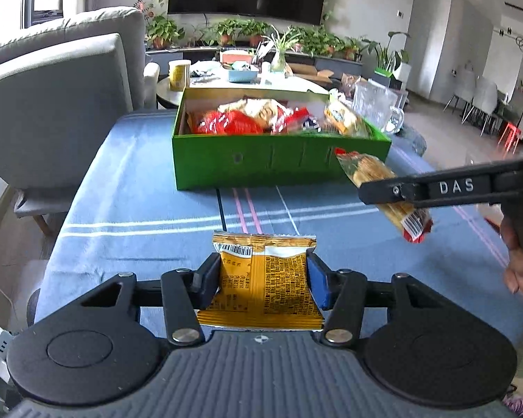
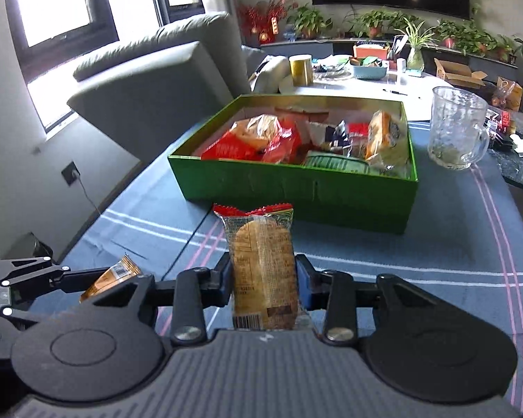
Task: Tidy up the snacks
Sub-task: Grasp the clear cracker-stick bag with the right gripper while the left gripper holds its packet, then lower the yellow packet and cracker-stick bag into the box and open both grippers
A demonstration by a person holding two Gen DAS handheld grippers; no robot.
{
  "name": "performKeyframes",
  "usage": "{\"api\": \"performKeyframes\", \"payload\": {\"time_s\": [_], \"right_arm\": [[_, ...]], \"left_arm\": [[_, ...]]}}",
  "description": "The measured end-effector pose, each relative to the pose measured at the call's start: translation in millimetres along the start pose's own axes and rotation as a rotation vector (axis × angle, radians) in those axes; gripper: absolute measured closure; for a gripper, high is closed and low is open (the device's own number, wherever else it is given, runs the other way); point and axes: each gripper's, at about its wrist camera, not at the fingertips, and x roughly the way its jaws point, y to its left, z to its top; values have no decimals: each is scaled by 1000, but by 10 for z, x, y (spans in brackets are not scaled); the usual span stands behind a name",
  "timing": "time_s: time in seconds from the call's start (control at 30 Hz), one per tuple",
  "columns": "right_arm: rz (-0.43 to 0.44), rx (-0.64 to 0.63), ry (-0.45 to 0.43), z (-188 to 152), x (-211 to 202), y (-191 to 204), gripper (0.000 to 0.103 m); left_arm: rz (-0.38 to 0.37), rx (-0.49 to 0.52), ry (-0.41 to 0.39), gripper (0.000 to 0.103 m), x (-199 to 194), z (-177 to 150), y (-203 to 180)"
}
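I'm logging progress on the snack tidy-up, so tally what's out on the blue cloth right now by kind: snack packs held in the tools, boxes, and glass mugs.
Snack packs held in the tools: 2 (yellow pack in the left tool, clear red-ended pack in the right tool)
Boxes: 1 (green box)
Glass mugs: 1 (glass mug)
Total: 4

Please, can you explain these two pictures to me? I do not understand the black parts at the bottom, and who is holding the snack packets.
No robot here: a person holds a hand-held gripper in each hand, each with its own camera. In the left camera's picture, the left hand-held gripper is shut on a yellow snack packet. In the right camera's picture, the right hand-held gripper is shut on a clear packet with red ends. Ahead, on the blue tablecloth, stand a green box already holding snacks and a glass mug.
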Motion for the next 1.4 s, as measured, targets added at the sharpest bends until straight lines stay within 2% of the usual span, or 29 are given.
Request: {"api": "performKeyframes", "payload": {"time_s": [0.37,0.6,0.77,1.07,1.2,1.4], "right_arm": [[18,77,-38,116,-15,-163,38],[-3,95,-90,390,4,-269,38],[-41,133,-144,624,31,-427,38],[-43,245,-140,878,314,-730,38],[-23,248,-128,950,478,-728,38],[-25,242,-104,1007,714,-738,38]], "left_arm": [[-26,-2,-52,54,38,268,4],[-54,31,-112,54,191,668,-58],[-37,18,-134,54,385,973,-31],[-1,-19,-149,54,754,1410,105],[25,-13,-141,54,964,1530,145],[21,-6,-116,54,1220,1602,205]]}}
